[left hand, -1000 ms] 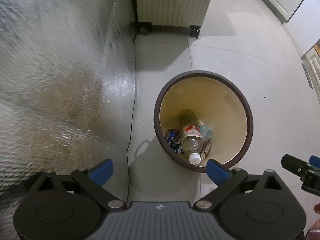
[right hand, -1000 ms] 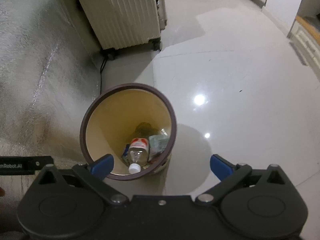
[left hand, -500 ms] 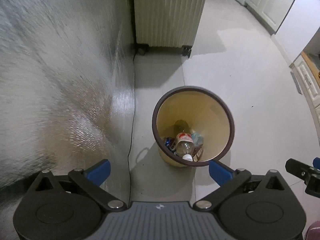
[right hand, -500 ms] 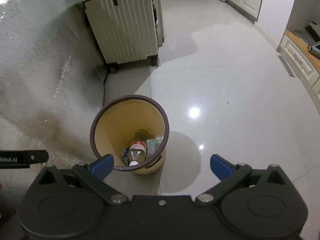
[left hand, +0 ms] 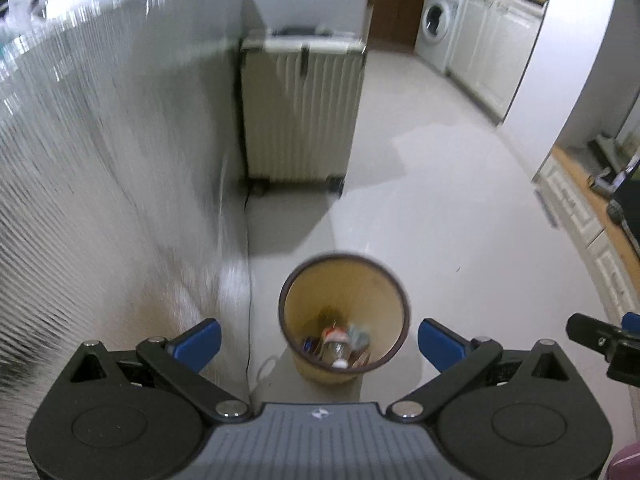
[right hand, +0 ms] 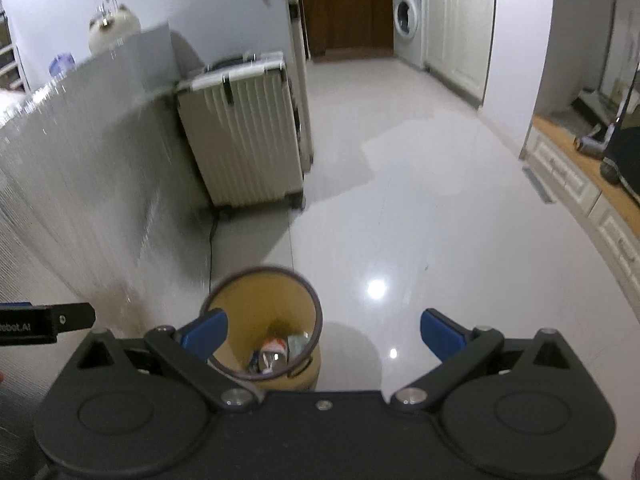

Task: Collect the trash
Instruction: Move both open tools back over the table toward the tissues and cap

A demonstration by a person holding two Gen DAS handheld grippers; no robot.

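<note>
A tan waste bin with a dark brown rim (left hand: pixel 344 258) (right hand: pixel 262 271) stands on the floor below both grippers. Inside lie a clear plastic bottle with a red label (left hand: pixel 335 342) (right hand: pixel 273 354), a blue can (left hand: pixel 309 345) and crumpled wrappers (left hand: pixel 358 333). My left gripper (left hand: pixel 318 340) hangs high above the bin, open, its blue pads wide apart with nothing between them. The right gripper (right hand: pixel 324 336) is also open and empty, above and to the right of the bin. Each gripper's side shows at the edge of the other's view.
A silvery textured wall panel (left hand: pixel 100 184) runs along the left. A cream ribbed suitcase on wheels (left hand: pixel 302 112) (right hand: pixel 244 136) stands behind the bin, a black cable (left hand: pixel 249 288) beside it. Glossy white floor (right hand: pixel 420 220) spreads right toward white cabinets and a washing machine (right hand: pixel 408 20).
Both grippers have risen well away from the bin and tilted upward, so the bin looks smaller and the room beyond is in view. Both stay open and empty.
</note>
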